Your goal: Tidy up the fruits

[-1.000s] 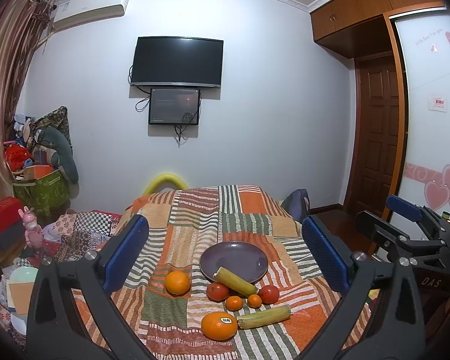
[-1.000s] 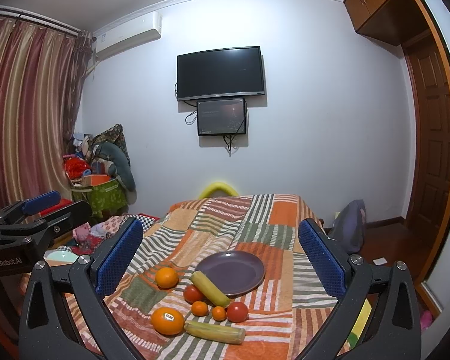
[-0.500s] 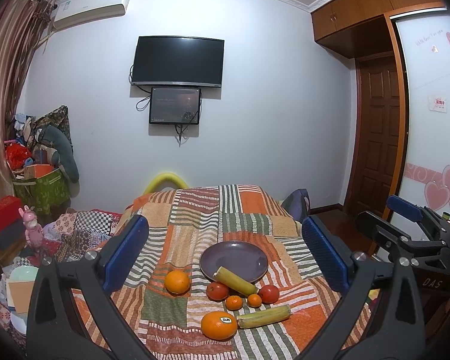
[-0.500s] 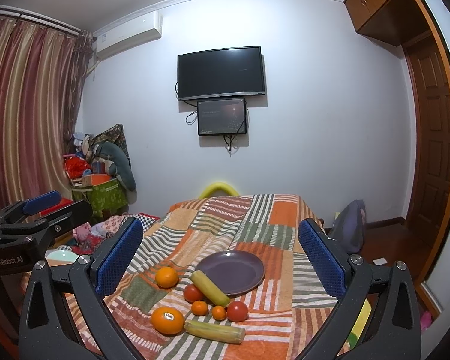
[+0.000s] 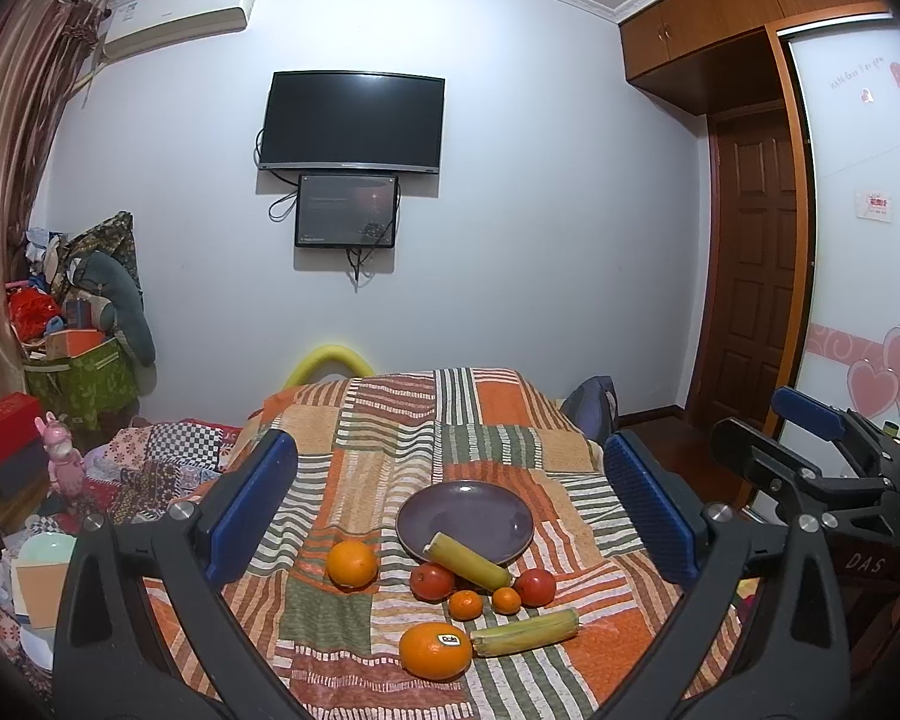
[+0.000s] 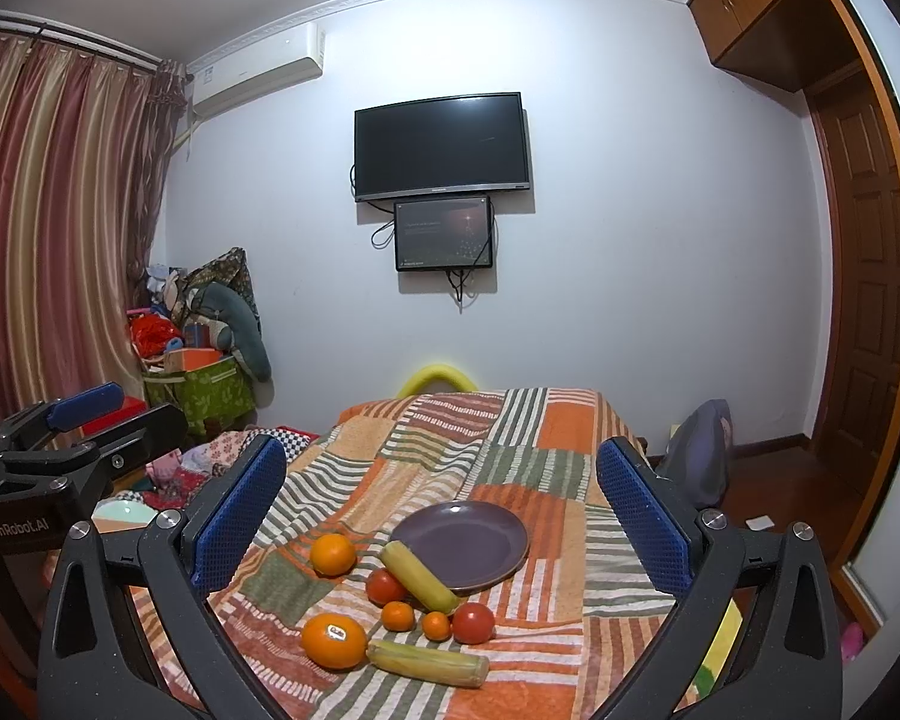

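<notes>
Left tongs (image 5: pixel 450 504): released, blue pads spread wide, nothing between them, held above the near end of the counter; seen also at the 9 o'clock edge of the right wrist view.
Right tongs (image 6: pixel 441 516): released too, pads wide apart and holding nothing; seen also at the 3 o'clock edge of the left wrist view.
Counter (image 5: pixel 390 420): draped in a patchwork striped cloth of orange, green and white; all the fruit lies on its near half.
Purple plate (image 5: pixel 480 510): holds no whole fruit; only the far end of one banana rests over its near rim.
Banana on rim (image 5: pixel 467 553): lies slanted from the plate's 6 o'clock edge toward 4 o'clock, its lower end between the two tomatoes.
Left tomato (image 5: pixel 431 581): touching the banana at the plate's 7 o'clock.
Right tomato (image 5: pixel 534 587): at the plate's 5 o'clock, just beside the banana's tip.
Two small tangerines (image 5: pixel 465 605): side by side, just nearer than the tomatoes.
Far orange (image 5: pixel 352 563): alone on the cloth at the plate's 8 o'clock, apart from the cluster.
Stickered orange (image 5: pixel 435 650): nearest the camera, at 6 o'clock of the cluster.
Second banana (image 5: pixel 525 632): lying flat, its end against the stickered orange's 3 o'clock side.
</notes>
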